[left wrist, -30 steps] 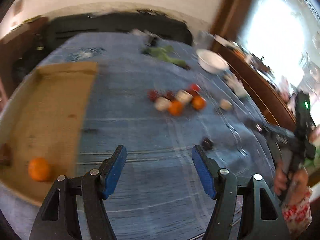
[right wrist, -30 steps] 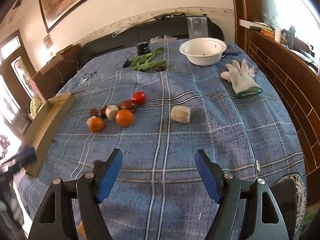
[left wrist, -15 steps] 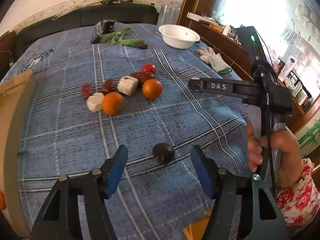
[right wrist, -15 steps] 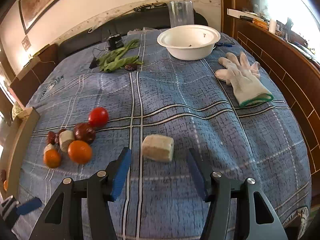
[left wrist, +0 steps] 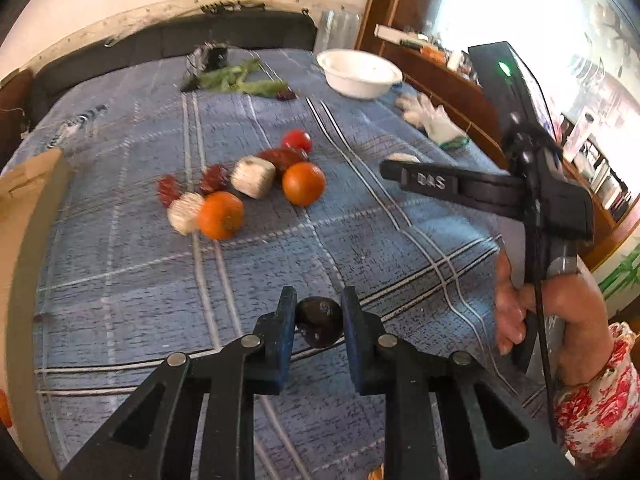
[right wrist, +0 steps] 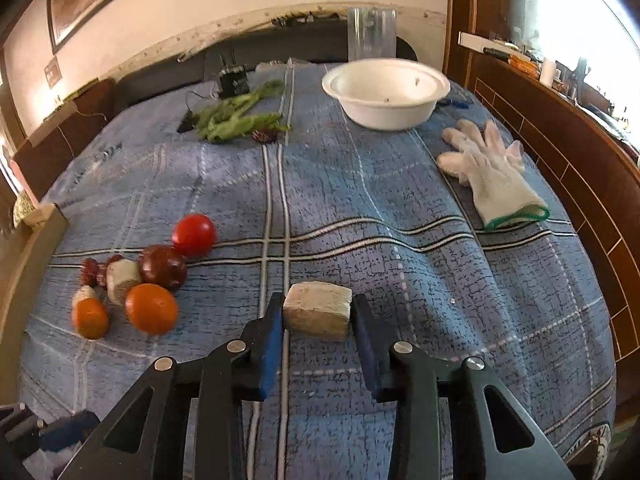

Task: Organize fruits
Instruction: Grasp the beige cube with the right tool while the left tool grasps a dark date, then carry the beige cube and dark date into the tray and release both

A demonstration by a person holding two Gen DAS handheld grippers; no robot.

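Your left gripper [left wrist: 316,322] pinches a dark round fruit [left wrist: 319,321]; your right gripper [right wrist: 318,316] is closing on a pale cut chunk [right wrist: 318,311]. Both sit on the blue plaid surface [right wrist: 360,208]; the fruit cluster [right wrist: 132,276] is unsorted.

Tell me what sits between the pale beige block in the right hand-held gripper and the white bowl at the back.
Nothing: in the right wrist view, only bare blue plaid cloth separates the pale beige block from the white bowl.

Surface [right wrist: 360,208] was covered in blue plaid cloth. On it lay a white bowl [right wrist: 386,94], white glove [right wrist: 492,176], green vegetables [right wrist: 236,118], tomato [right wrist: 194,235], two oranges [right wrist: 151,308], pale blocks [right wrist: 318,311], dark fruit [left wrist: 319,320].
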